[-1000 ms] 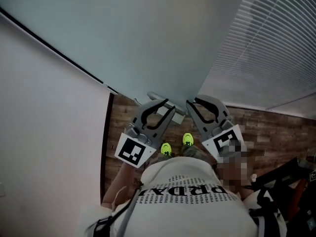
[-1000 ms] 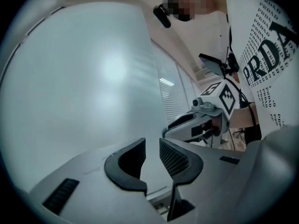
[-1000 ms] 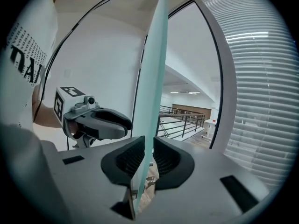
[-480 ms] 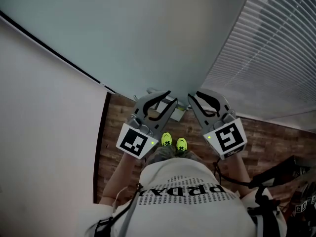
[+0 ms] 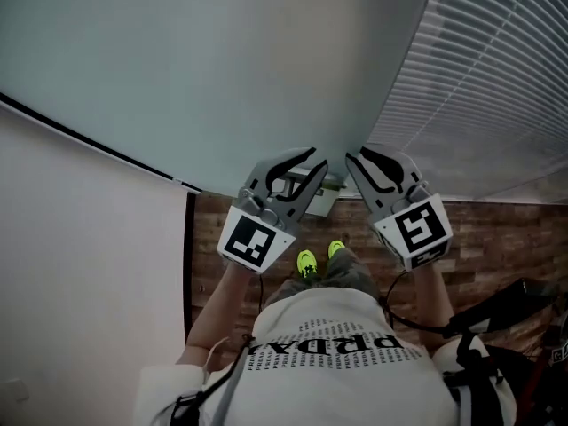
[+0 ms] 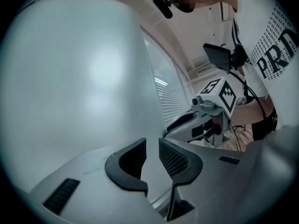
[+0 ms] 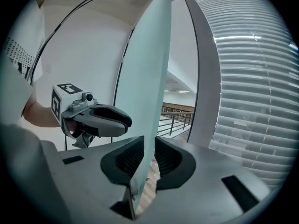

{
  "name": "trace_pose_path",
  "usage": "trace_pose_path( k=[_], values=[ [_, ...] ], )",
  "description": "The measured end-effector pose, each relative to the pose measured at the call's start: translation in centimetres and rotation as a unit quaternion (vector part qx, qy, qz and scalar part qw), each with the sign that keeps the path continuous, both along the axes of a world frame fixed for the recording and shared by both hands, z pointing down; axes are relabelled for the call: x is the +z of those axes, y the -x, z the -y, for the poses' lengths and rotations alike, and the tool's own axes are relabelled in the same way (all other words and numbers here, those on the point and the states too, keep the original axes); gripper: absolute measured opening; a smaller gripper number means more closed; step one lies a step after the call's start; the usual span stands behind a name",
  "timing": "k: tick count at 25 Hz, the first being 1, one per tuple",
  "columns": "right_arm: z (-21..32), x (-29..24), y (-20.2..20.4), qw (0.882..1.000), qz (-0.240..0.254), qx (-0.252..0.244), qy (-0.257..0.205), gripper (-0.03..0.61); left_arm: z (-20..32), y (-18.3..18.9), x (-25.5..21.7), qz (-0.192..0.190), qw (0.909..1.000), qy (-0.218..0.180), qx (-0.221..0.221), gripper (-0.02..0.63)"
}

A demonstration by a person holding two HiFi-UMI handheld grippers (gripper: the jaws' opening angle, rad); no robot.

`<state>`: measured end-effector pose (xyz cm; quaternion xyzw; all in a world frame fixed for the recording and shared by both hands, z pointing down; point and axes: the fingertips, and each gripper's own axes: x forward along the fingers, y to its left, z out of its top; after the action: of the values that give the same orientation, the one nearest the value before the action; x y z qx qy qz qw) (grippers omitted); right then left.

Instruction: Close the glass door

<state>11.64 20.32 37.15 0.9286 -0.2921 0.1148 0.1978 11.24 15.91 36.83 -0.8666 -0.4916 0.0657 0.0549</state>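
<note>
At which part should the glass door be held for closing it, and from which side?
Probably its free vertical edge, approached edge-on, one jaw on each face: the glass door is a thin flat pane with no handle showing here. The right gripper straddles that edge.

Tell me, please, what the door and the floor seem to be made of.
Glass door: it seems to be frosted glass, pale blue-green with a matte finish. The right gripper view shows its thin greenish edge. Floor: brown planks with a wood grain, either real wood or laminate; the look leaves this open.
</note>
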Motion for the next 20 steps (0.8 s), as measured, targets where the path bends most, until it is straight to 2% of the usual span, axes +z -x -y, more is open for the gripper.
trace_pose_path(
  k=[5,8,10,14,16,17,20],
  values=[
    [0.2,0.9,0.5,1.0,0.005,-0.002,0.009,0.046,-0.2,0.1,1.3,0.007,1.0,0.002,-0.002,0.086],
    [1.1,1.5,1.2,1.0,0.007,-0.014,0.021,0.047,0.9,0.4,1.9,0.008,0.9996,0.009,-0.024,0.045],
    [1.4,0.5,0.8,1.0,-0.005,-0.007,0.021,0.047,1.3,-0.3,1.0,-0.002,0.9994,0.019,-0.028,0.003],
    [0.6,-2.2,-0.3,0.998,-0.055,0.042,0.013,0.046,0.7,-2.1,-1.4,-0.034,0.9991,0.025,-0.007,0.003],
    [0.3,-1.8,0.5,0.997,-0.057,0.042,0.026,0.046,0.7,-2.2,-1.5,-0.042,0.9988,0.023,-0.007,0.003],
    [0.4,-1.3,1.0,0.998,-0.045,0.033,0.02,0.046,0.8,-2.2,-1.4,-0.043,0.9988,0.023,-0.009,0.003],
    [1.2,0.3,1.9,0.999,-0.007,0.004,-0.036,0.046,1.1,-2.7,-1.3,-0.04,0.9986,0.029,-0.018,0.003]
  ],
)
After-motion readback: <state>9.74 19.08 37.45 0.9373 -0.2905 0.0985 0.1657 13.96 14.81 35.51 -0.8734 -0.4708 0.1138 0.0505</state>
